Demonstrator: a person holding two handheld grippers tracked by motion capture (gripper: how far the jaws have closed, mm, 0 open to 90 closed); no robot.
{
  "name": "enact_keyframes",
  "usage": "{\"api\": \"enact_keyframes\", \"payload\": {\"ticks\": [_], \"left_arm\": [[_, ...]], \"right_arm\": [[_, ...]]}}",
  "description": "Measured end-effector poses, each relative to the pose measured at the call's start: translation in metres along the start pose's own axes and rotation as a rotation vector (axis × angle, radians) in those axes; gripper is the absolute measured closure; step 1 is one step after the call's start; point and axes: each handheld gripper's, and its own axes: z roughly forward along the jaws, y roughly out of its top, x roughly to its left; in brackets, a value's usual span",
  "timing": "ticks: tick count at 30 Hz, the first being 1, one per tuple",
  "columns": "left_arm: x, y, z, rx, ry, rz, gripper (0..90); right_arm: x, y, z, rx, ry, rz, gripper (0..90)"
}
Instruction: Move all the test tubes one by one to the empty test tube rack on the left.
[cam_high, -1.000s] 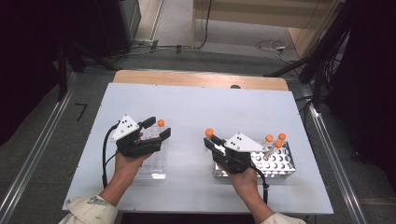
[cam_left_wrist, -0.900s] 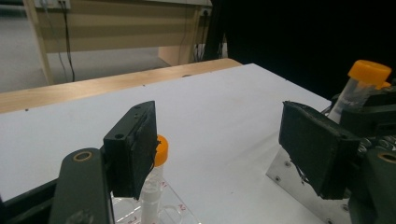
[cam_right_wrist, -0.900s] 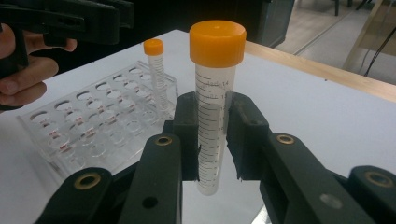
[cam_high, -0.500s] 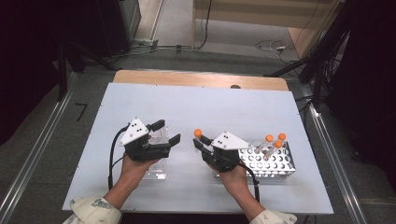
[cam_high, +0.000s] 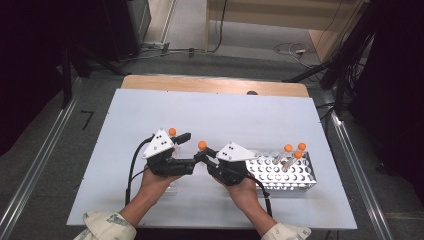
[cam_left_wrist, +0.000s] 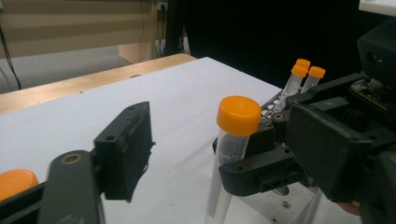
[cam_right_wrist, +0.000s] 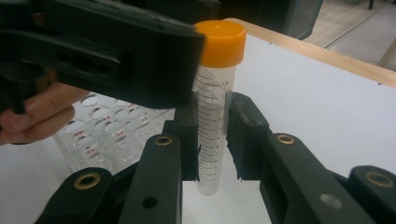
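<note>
White tabletop (cam_high: 215, 120) is stretching out under my hands, with a wooden strip along its far edge and dark floor and cables beyond.

My right gripper (cam_right_wrist: 212, 140) is pinching a clear graduated tube (cam_right_wrist: 212, 135) between its two black jaws; the jaws are pressing on the tube's sides below its orange cap (cam_right_wrist: 220, 42), and the tube is standing upright, its lower end hanging just above the white surface. In the high view that same right gripper (cam_high: 202, 156) is pointing left toward the middle of the table, the capped tube (cam_high: 202, 145) rising at its tip.

My left gripper (cam_left_wrist: 140, 154) is sitting with its jaws spread apart; they are closing on nothing. One jaw is showing at the left of the left gripper view, and the tube (cam_left_wrist: 231, 154) is standing just off to the right of it, held by the other gripper. In the high view my left gripper (cam_high: 186, 150) is reaching right so its tips are almost meeting the right one's. A second orange cap (cam_high: 172, 132) is showing by the left gripper's grey plate; what it stands in I cannot tell.

Behind my left hand a clear plastic rack (cam_right_wrist: 102, 135) with round holes is resting on the table. To the right of my right hand a metal rack (cam_high: 285, 175) is sitting, with three more orange-capped tubes (cam_high: 295, 150) leaning in its far right corner.
</note>
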Motion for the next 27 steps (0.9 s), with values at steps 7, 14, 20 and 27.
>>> {"api": "enact_keyframes", "payload": {"ticks": [7, 14, 20, 27], "left_arm": [[0.002, -0.001, 0.000, -0.004, -0.029, 0.004, 51.0], [0.001, -0.001, 0.000, -0.013, -0.042, 0.012, 68.7], [0.004, 0.001, -0.002, -0.013, -0.029, 0.017, 69.7], [0.025, 0.015, -0.023, -0.056, 0.053, -0.004, 69.6]], "right_arm": [[0.006, 0.002, 0.003, -0.001, 0.022, -0.004, 72.4], [0.005, 0.001, 0.003, 0.000, 0.025, 0.000, 72.3], [0.004, 0.001, 0.004, 0.008, 0.045, 0.008, 56.2], [0.000, 0.001, 0.003, 0.020, 0.027, 0.039, 35.1]]}}
